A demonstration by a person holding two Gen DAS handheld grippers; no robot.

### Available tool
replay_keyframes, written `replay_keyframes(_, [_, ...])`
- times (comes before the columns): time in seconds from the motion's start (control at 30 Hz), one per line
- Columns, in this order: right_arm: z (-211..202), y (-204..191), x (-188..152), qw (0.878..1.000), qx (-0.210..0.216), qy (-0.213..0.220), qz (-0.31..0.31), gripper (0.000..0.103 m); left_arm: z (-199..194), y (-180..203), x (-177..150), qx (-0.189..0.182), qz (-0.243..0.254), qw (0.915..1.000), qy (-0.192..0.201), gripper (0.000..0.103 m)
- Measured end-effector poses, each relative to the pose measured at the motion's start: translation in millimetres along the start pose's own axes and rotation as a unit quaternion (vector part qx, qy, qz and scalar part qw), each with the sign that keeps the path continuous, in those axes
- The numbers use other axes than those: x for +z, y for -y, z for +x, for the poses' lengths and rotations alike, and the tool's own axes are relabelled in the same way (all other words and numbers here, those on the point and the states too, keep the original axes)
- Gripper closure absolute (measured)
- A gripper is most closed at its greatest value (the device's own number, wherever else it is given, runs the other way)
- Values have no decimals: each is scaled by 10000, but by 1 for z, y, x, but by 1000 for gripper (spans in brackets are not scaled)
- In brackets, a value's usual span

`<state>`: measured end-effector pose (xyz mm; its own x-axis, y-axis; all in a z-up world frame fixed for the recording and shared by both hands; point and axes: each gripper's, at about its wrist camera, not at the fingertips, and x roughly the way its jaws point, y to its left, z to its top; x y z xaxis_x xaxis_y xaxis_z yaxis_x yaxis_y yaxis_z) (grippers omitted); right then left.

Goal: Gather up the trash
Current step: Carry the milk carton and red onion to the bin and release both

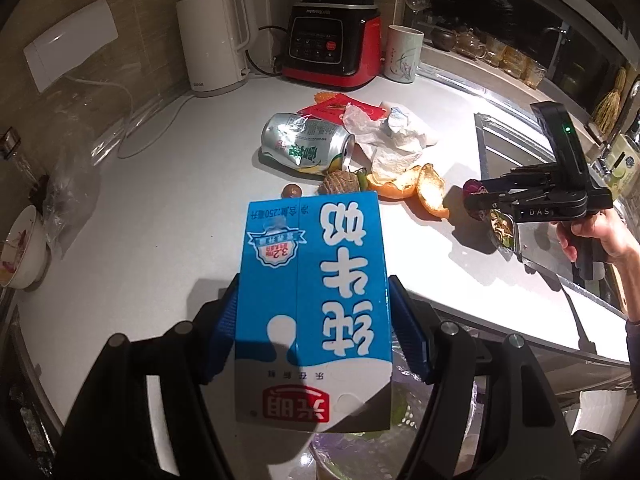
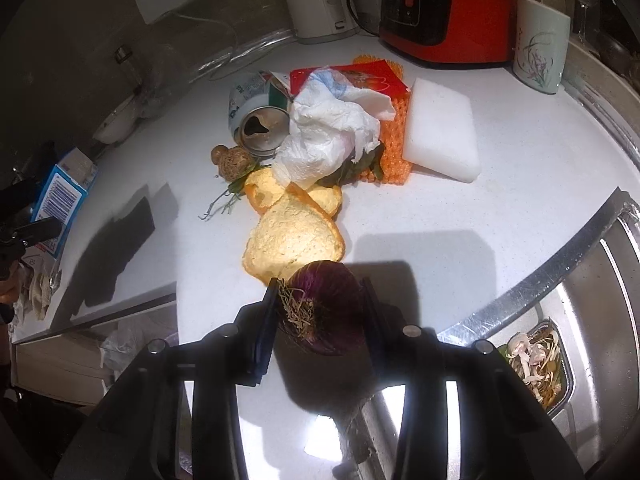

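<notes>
From the left wrist, the left gripper (image 1: 312,328) has its blue pads pinching a blue and white milk carton (image 1: 314,304) by its sides, lifted off the white counter (image 1: 160,220), probably to carry it away to the bin; the carton looks intact, printed face up. Beyond it lie a crushed can (image 1: 306,146), crumpled tissue (image 1: 394,144) and orange peel (image 1: 416,192). From the right wrist, the right gripper (image 2: 320,316) has its fingers pressed on a purple onion end (image 2: 326,308), dry roots showing, just beside the sink (image 2: 600,280).
</notes>
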<state>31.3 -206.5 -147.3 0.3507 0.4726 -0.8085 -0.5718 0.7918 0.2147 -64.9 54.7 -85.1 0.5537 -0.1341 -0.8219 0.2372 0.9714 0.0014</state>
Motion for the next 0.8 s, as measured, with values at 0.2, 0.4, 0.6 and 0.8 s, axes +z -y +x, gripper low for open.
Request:
replay_keyframes(0.2, [-27, -64, -38, 9977, 444, -37, -503, 64, -15, 26, -23, 20, -35, 10000, -9, 37])
replay_keyframes(0.4, [-3, -118, -93, 9944, 807, -480, -485, 64, -21, 47, -52, -104, 23, 9999, -133, 37])
replay_keyframes(0.6, [47, -143, -141, 9954, 622, -729, -91, 64, -21, 57, -79, -317, 299, 9986, -315, 37])
replay_keyframes(0.8, [108, -163, -176, 9953, 287, -903, 187, 64, -19, 52, -107, -446, 628, 9958, -501, 37])
